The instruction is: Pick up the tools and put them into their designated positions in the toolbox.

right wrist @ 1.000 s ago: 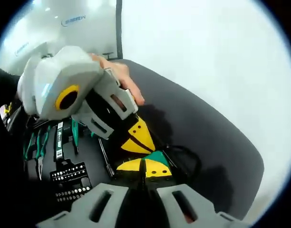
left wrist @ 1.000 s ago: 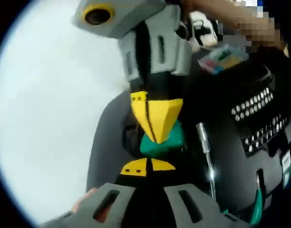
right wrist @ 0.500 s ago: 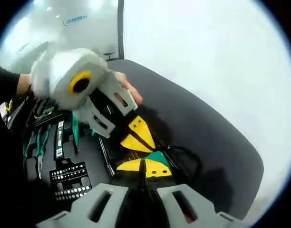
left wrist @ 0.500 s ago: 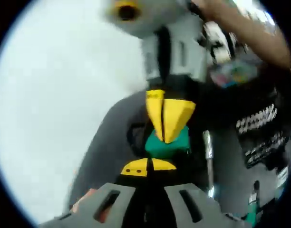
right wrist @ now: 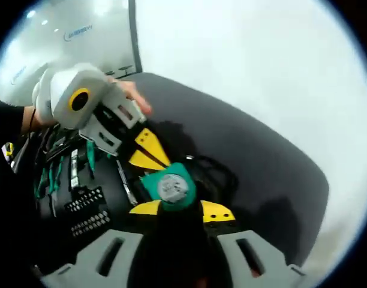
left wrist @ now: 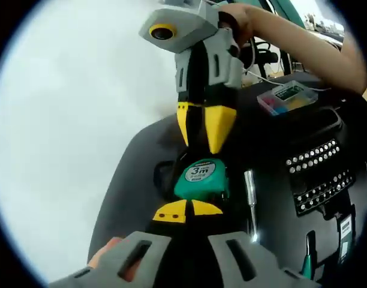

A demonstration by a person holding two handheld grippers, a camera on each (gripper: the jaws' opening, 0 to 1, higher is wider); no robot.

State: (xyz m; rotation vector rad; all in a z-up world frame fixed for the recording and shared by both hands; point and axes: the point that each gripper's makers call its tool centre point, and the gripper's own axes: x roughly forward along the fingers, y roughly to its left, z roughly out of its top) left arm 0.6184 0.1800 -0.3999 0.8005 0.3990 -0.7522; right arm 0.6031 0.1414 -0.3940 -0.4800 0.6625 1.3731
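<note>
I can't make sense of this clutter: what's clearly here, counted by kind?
Grippers: 2, left and right
Tape measure: 1
Metal bar: 1
Bit racks: 2
Parts box: 1
Total: 7

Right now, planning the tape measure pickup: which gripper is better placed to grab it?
Right, probably: the right gripper has its jaws open with the tape measure between their tips; the left gripper looks shut at its edge.
</note>
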